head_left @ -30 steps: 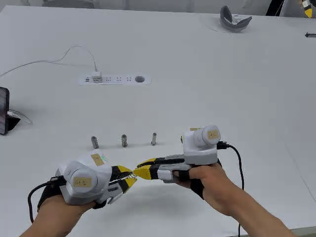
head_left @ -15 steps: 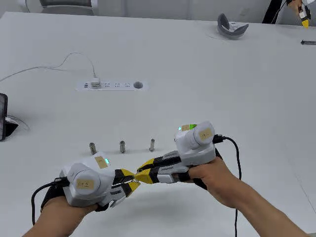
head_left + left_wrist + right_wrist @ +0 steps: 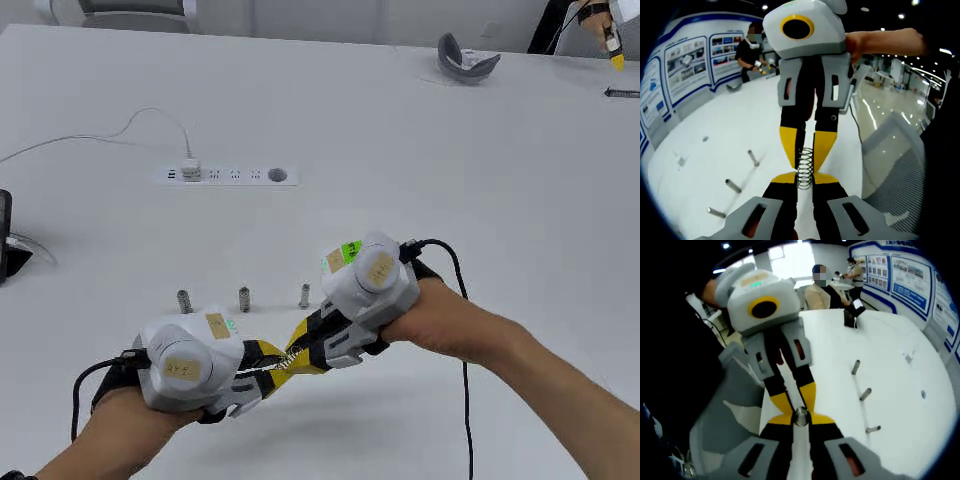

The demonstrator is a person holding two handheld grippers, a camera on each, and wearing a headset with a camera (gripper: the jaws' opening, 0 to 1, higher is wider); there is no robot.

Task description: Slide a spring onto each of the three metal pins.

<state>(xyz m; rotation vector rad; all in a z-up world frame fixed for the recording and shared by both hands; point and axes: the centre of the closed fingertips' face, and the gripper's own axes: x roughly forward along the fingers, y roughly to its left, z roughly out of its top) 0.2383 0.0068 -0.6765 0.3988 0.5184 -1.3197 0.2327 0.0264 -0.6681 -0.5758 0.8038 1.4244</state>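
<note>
A small steel spring [image 3: 286,360] hangs above the table between both grippers' yellow tips. My left gripper [image 3: 272,367] is shut on its near end, and the spring [image 3: 804,169] rises from between the tips. My right gripper [image 3: 297,352] comes in from the upper right, tilted down. Its yellow fingertips [image 3: 790,146] close on the spring's far part, whose end [image 3: 800,416] sits between its tips. Three metal pins stand in a row beyond: left pin [image 3: 184,300], middle pin [image 3: 244,298], right pin [image 3: 305,294]. The left two look thicker, as if coiled; the right one looks slimmer.
A white power strip [image 3: 225,175] with a charger and cable lies further back. A grey curved object [image 3: 467,58] sits at the far right, and a dark device [image 3: 6,232] at the left edge. Another person's gripper [image 3: 611,34] is at the top right corner.
My right gripper has moved left and tipped downward, and its tips have come onto the spring held by my left gripper. The left gripper has barely moved. The pins stand as before.
</note>
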